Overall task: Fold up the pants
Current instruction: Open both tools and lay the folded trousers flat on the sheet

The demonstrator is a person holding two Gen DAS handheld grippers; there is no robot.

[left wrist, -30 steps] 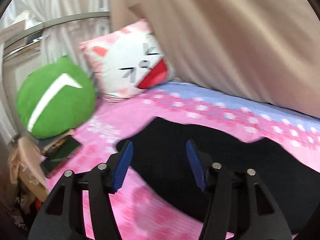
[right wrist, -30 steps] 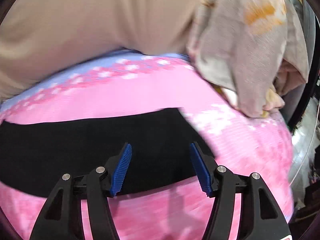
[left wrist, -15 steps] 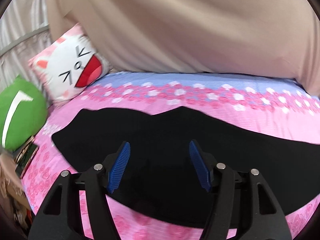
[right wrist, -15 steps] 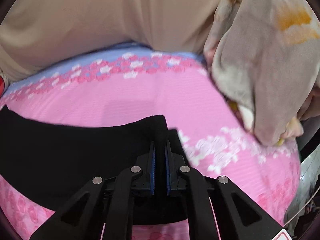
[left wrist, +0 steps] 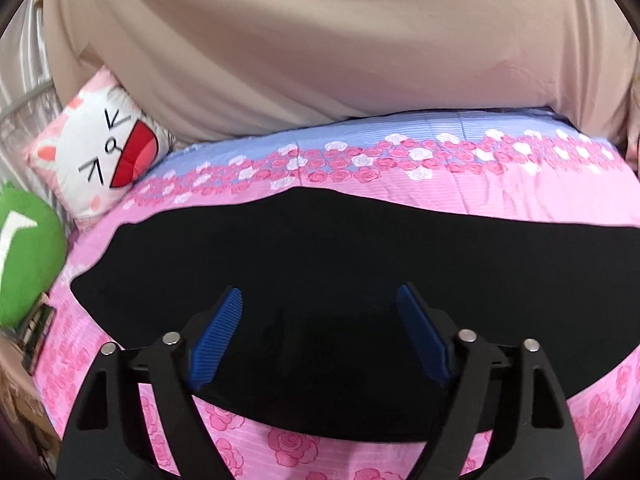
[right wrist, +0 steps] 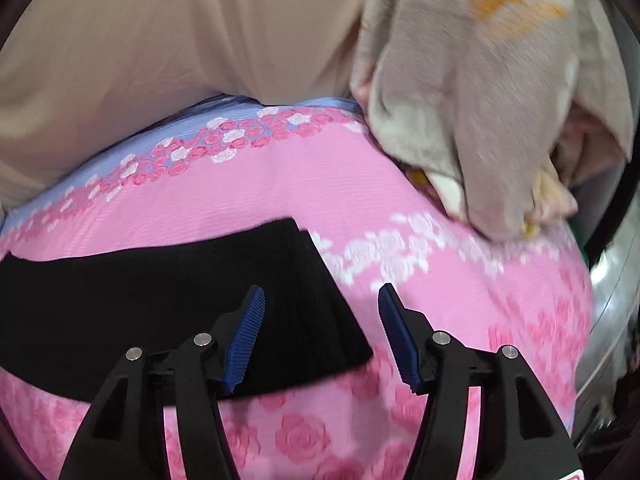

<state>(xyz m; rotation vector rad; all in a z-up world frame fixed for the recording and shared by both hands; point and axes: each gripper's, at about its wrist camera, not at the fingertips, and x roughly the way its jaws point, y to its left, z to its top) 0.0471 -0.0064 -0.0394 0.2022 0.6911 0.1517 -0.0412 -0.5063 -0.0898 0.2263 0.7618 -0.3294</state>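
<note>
The black pants (left wrist: pixel 340 264) lie flat along the pink bed (left wrist: pixel 480 196), seemingly folded lengthwise only, while left tool (left wrist: pixel 320 336) and right tool (right wrist: pixel 320 336) hover above them, both opening, empty.

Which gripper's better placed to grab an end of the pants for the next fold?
Right, probably: the right gripper hangs opening over the pants' squared end, while the left gripper opens over their middle.
</note>
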